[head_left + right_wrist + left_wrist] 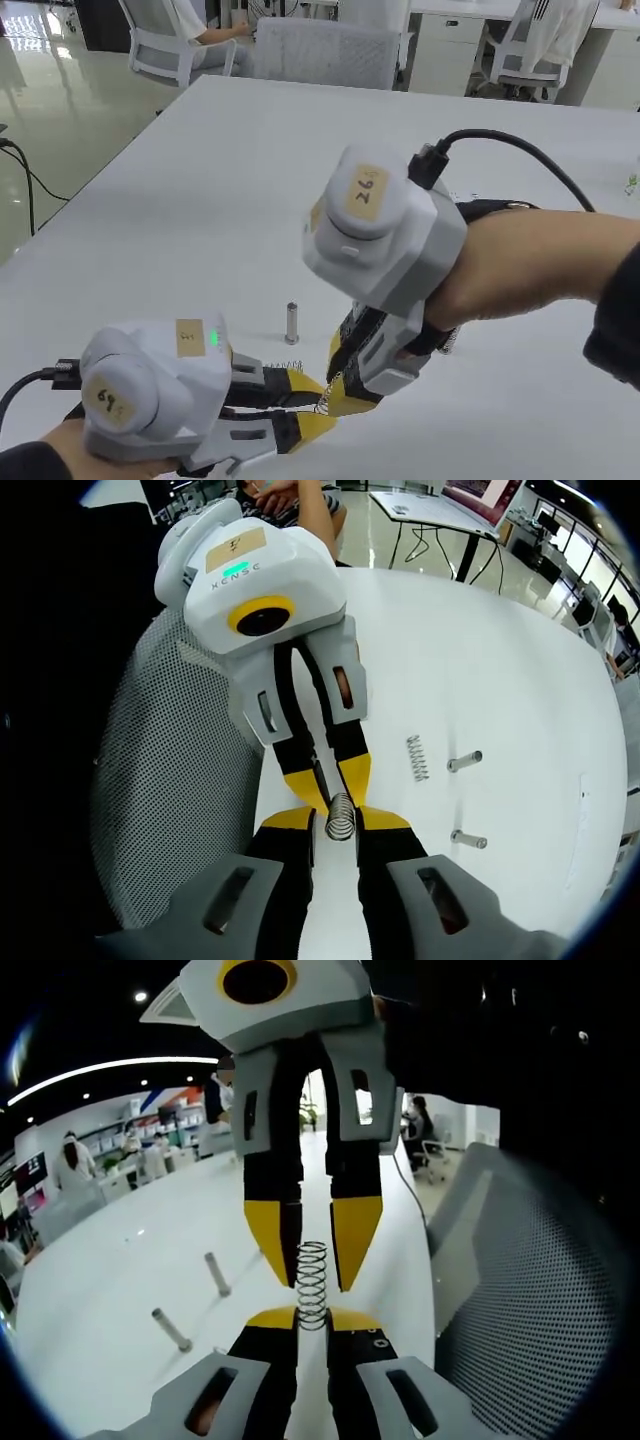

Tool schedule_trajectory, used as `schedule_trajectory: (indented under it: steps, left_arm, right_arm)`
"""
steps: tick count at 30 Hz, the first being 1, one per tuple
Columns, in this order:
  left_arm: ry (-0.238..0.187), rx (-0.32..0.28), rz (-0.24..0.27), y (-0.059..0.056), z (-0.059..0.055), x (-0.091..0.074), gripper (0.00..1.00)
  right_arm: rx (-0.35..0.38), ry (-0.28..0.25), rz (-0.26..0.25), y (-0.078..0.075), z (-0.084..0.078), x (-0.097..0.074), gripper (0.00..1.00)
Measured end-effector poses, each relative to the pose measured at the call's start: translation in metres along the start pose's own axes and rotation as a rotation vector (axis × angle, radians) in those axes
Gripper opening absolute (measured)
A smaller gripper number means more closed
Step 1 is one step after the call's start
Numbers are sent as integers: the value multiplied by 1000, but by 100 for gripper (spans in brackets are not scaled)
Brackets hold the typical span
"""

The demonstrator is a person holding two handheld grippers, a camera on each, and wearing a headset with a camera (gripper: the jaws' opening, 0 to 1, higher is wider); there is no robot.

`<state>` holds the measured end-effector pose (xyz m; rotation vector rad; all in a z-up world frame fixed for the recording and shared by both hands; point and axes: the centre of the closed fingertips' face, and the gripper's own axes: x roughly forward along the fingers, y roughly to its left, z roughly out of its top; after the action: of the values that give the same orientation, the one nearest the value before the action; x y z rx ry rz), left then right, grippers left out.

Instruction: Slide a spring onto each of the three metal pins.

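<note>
A small steel spring (312,1278) hangs in the air between the two grippers, which meet tip to tip. My left gripper (312,1318) is shut on its near end. From above, my right gripper (317,1255) closes on the far end. In the right gripper view the spring (341,828) shows end-on between the right gripper (340,822) tips, with the left gripper (328,780) facing them. Two metal pins (463,761) (468,838) stand on the white table beside a loose spring (417,757). In the head view one upright pin (292,322) stands just beyond the grippers (325,400).
The white table (200,200) stretches far ahead, its left edge falling to a glossy floor. A grey mesh chair (540,1290) stands close by the table. A person sits on a chair (165,45) at the back. A black cable (500,138) trails from the right gripper.
</note>
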<state>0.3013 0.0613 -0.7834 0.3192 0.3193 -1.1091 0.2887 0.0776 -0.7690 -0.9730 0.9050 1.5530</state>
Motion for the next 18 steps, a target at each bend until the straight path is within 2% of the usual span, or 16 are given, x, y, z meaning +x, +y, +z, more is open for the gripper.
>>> schedule_trajectory:
  steps: [18]
  left_arm:
    - [-42, -31, -1, 3, 9, 0, 2]
  right_arm:
    - [20, -14, -4, -6, -3, 3, 9]
